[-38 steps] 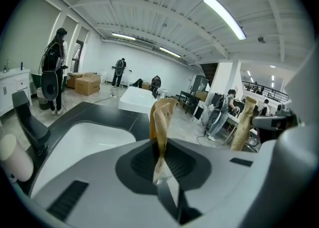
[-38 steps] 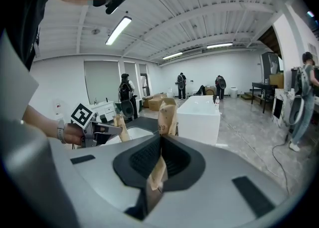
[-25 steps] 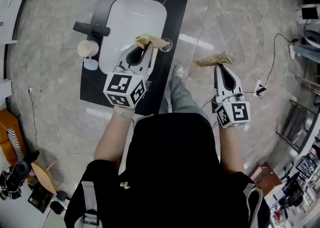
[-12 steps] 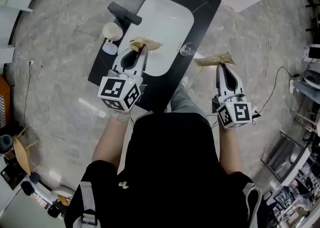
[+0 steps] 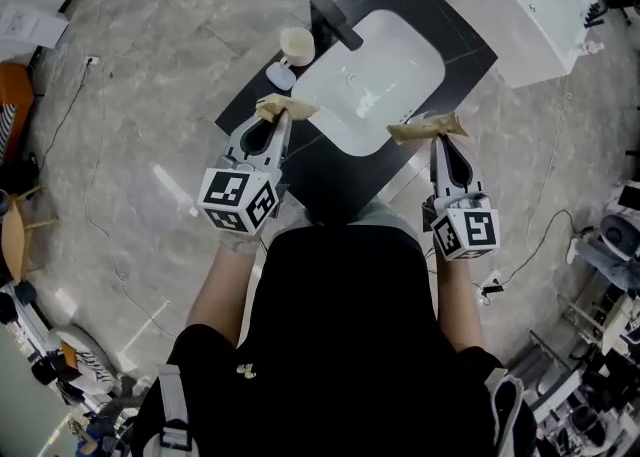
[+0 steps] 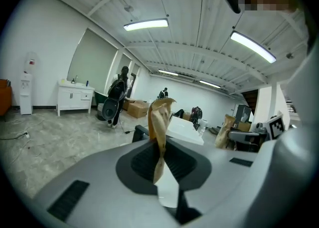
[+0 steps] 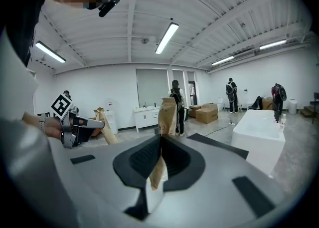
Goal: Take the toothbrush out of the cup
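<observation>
A beige cup (image 5: 297, 45) stands on the black counter (image 5: 252, 95) left of the white sink (image 5: 385, 75), beside the black faucet (image 5: 335, 20). I cannot make out a toothbrush in it. My left gripper (image 5: 277, 117) hangs short of the counter's near left corner, shut on a crumpled piece of brown paper (image 5: 285, 106) (image 6: 158, 119). My right gripper (image 5: 437, 137) is at the sink's near right side, shut on a second piece of brown paper (image 5: 428, 127) (image 7: 167, 114). Both point roughly level toward the sink.
A small pale object (image 5: 281, 76) lies next to the cup. A white cabinet (image 5: 540, 5) stands behind the counter to the right. Cables (image 5: 540, 240) trail over the marble floor. People (image 7: 175, 105) and cardboard boxes (image 7: 206, 113) are far across the room.
The view has swung, so the sink counter moved from upper left to centre, ahead of both grippers. Both grippers travelled with the turn and kept their brown paper.
</observation>
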Demonstrator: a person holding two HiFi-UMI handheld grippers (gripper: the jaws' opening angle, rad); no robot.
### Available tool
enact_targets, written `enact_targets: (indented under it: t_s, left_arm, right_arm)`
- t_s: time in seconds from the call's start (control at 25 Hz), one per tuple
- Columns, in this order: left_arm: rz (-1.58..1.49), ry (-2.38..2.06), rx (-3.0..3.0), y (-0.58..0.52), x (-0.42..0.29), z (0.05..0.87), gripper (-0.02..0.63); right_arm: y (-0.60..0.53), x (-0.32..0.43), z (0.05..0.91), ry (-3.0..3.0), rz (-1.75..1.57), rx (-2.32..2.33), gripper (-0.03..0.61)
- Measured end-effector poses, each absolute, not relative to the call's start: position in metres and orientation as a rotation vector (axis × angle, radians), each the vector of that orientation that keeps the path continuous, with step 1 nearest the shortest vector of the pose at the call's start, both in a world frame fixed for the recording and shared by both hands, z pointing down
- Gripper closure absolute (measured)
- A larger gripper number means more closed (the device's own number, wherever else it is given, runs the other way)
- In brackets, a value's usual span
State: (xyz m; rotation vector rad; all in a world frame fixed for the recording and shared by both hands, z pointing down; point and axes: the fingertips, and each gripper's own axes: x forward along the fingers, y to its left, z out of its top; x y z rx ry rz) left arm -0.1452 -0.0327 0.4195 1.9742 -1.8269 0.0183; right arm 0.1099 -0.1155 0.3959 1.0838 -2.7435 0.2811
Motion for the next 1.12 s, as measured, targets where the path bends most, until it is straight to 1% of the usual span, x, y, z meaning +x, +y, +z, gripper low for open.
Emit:
enact_targets:
  t_s: [0.24,0.48,1.12]
  left_arm:
    - [0.000,-1.940,1.848,0.016,-0.180,0.424,0.569]
    - [-0.021,-2.004,1.766,0.046,-0.192,0.429,0.569]
    - [0.008,-2.068,1.629,0.070,-0.185,0.444,0.569]
  right_arm:
    - [-0.100,0.061,0.397,-2.801,0.268,0.906,0.545]
    - [-0.087,0.031,0.400,-2.833,0.255,0.757,0.545]
    - [-0.089,0.017,0.420,-2.834,0.309,0.572,0.545]
